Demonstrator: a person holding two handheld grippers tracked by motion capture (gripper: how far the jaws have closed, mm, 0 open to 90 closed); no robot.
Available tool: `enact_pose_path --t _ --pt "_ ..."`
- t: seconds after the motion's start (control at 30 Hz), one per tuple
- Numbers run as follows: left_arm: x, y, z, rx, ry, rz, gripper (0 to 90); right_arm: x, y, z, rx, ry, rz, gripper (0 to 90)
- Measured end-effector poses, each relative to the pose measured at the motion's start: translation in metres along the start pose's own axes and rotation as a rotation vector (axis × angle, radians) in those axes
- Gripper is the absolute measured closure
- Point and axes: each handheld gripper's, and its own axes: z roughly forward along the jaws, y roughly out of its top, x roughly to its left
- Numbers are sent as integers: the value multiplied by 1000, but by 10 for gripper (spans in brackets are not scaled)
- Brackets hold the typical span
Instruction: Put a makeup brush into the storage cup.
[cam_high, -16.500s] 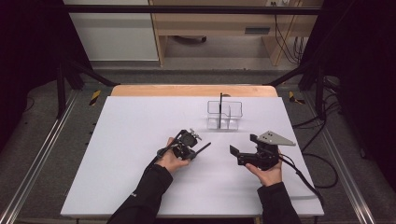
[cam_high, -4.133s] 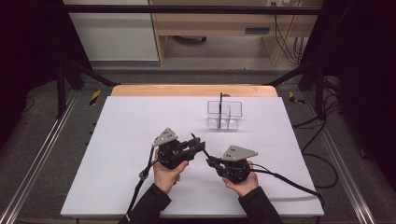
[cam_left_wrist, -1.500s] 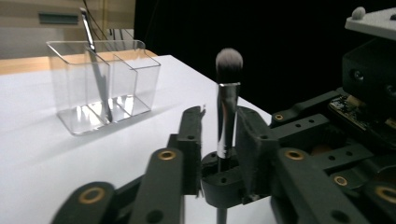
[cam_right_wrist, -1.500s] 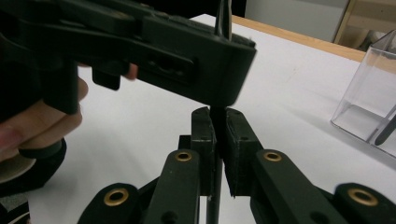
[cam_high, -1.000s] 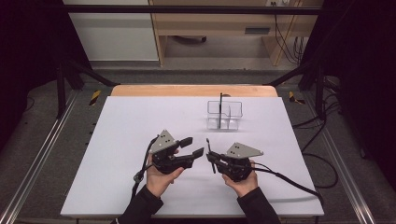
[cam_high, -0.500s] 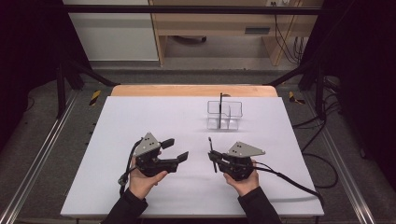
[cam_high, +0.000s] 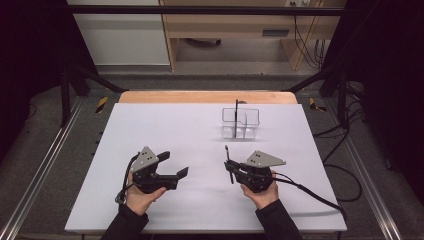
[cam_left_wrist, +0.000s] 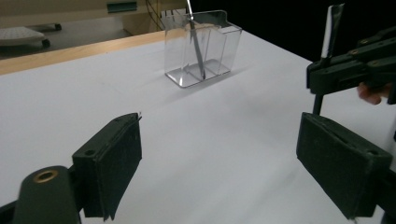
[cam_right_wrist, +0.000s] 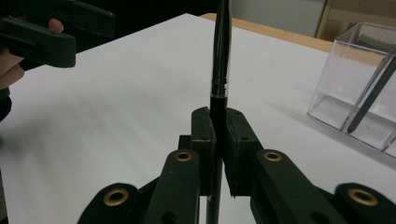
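Pen (cam_right_wrist: 220, 51) clamped upright in right tongs (cam_high: 231, 169); left tongs (cam_high: 176, 165) wide open, empty. Next: carry it ahead to clear holder (cam_high: 241, 123), lower in.

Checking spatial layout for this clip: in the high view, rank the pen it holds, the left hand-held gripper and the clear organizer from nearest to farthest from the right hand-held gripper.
1. The pen, clamped upright between the jaws of the right hand-held gripper.
2. The left hand-held gripper, off to its left, jaws open.
3. The clear organizer, farther back on the table, with another pen standing in it.
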Motion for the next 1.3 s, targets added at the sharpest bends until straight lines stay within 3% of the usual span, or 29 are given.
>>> enact_pose_path --t 0.57,0.77,1.3 --pt "22 -23 -10 33 79 -33 122 -13 13 -5 -49 -29 52 840" --pt "24 -25 -10 31 82 -33 122 -23 17 -2 -51 -58 55 840" --pt "28 -28 -10 72 97 -8 105 -43 45 -2 -127 -122 102 841"
